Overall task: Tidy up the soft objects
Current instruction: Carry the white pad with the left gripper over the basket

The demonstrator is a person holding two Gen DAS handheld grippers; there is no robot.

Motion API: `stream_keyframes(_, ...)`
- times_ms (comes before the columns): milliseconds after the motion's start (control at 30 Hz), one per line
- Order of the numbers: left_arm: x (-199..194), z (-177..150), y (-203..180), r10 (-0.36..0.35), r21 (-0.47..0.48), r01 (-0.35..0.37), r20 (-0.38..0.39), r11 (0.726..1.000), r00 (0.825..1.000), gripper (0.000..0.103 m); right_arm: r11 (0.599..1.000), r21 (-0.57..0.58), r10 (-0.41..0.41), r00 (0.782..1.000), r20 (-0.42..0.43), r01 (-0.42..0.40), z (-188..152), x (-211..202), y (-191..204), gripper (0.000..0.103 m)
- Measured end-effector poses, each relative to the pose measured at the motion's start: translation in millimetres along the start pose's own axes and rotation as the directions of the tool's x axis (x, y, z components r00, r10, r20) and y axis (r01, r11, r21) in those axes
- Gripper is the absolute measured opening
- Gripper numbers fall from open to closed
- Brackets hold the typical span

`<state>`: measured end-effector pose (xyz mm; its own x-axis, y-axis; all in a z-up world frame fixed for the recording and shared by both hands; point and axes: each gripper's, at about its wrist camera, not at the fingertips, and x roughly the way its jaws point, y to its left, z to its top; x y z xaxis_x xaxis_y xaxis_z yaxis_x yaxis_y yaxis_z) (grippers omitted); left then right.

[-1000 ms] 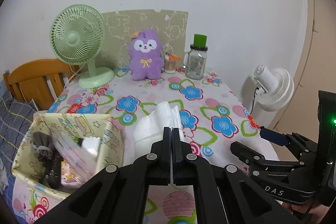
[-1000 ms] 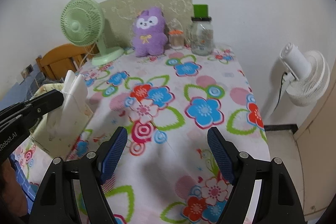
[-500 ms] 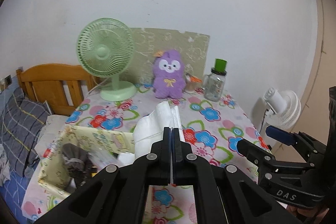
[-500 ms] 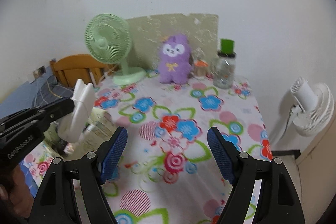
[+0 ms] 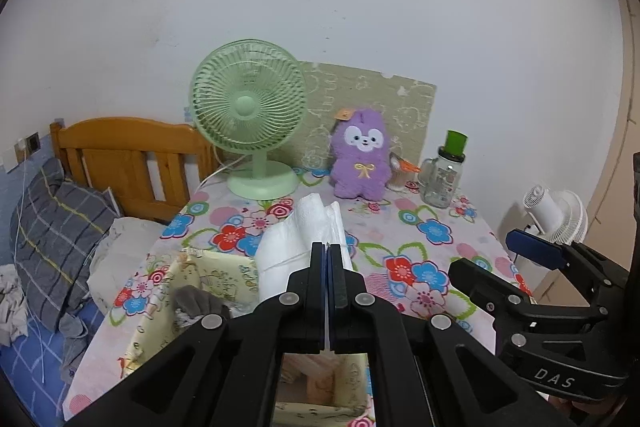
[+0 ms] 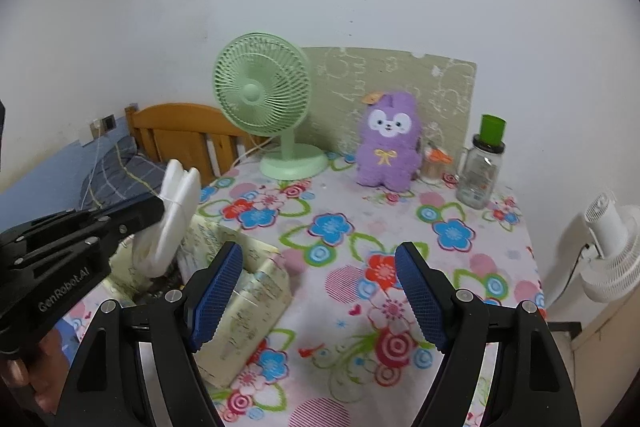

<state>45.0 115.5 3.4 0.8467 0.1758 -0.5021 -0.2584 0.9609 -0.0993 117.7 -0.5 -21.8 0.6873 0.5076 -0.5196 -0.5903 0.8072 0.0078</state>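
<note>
Left wrist view: floral-print tablecloth (image 5: 432,227); at its left edge a pale-yellow printed fabric box (image 5: 208,279). Above the box, the left gripper (image 5: 327,247), jaws together, pinches a soft white folded cloth (image 5: 304,231). Right gripper (image 6: 318,291) stands apart, empty, ridged blue pads (image 6: 420,295).

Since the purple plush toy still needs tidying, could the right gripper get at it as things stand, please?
Probably yes: the right gripper has open, empty jaws, and only bare flowered tablecloth lies between it and the purple plush toy; the fan and bottle flank it.
</note>
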Motion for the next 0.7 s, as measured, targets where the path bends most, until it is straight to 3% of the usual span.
stream_keyframes(700,18.2,-1.7,75.1,0.055,-0.109,-0.058,-0.032,0.992,0.998,0.0,0.994,-0.094,0.05,0.998,-0.038,-0.053,21.0,41.4,65.4,0.081)
